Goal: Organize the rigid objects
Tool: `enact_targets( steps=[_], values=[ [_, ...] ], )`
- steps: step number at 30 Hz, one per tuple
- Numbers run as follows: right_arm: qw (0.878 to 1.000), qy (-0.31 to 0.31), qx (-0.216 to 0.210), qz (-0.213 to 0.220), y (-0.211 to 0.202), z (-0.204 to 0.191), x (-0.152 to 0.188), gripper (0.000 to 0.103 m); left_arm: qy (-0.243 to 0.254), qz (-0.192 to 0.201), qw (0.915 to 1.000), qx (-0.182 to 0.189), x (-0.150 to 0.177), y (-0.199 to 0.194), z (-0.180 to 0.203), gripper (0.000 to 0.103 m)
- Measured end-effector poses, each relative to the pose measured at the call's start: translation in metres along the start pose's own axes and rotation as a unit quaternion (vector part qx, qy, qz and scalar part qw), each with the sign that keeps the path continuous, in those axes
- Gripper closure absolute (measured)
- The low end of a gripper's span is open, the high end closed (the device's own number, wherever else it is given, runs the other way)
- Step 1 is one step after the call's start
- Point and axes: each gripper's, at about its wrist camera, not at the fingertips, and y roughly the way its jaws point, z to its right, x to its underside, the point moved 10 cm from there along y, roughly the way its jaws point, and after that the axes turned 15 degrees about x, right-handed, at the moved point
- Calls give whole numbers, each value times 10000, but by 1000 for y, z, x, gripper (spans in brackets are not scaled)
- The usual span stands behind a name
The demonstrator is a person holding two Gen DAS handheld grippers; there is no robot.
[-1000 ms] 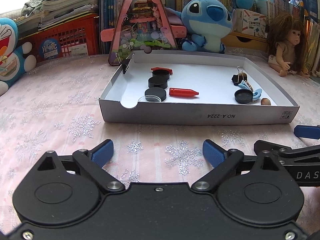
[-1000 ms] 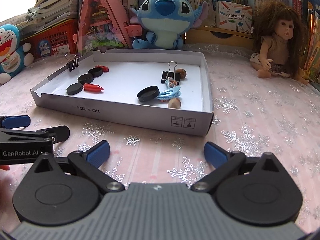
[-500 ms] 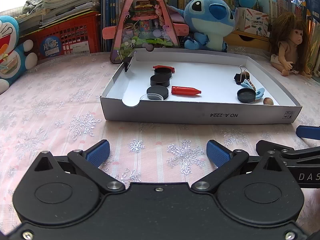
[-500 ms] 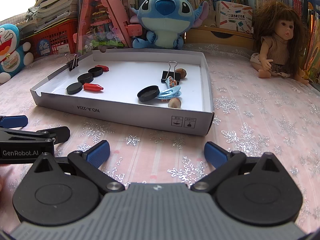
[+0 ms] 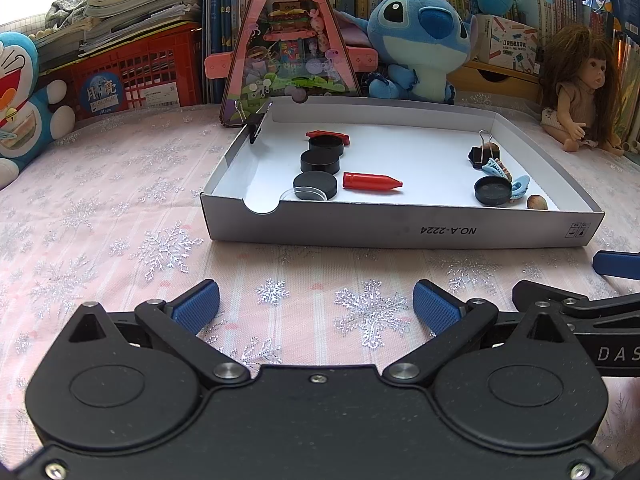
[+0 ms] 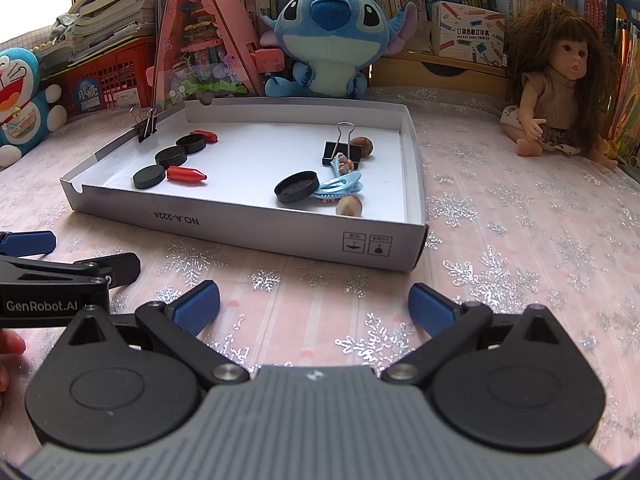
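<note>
Both the left gripper (image 5: 316, 306) and right gripper (image 6: 314, 304) hover spread wide, grasping nothing, just short of the white cardboard tray (image 5: 400, 232). Inside the tray lie black caps (image 5: 315, 186), a red bullet-shaped piece (image 5: 372, 181) and a binder clip (image 6: 337, 152).

A pink tablecloth (image 5: 120, 208) with silver snowflakes covers the table. On it rest a shallow white cardboard tray (image 5: 400, 232), a Stitch plush (image 6: 328, 40), a long-haired doll (image 6: 556, 92), a Doraemon plush (image 5: 20, 100) and a pink triangular toy house (image 5: 288, 48).
</note>
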Motion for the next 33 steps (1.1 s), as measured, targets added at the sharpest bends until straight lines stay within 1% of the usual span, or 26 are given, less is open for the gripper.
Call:
enact_targets(
  steps=[33],
  values=[
    [10000, 2, -2, 0, 0, 0, 0, 0, -24, 5, 10000, -43, 0, 1, 0, 0]
  ],
)
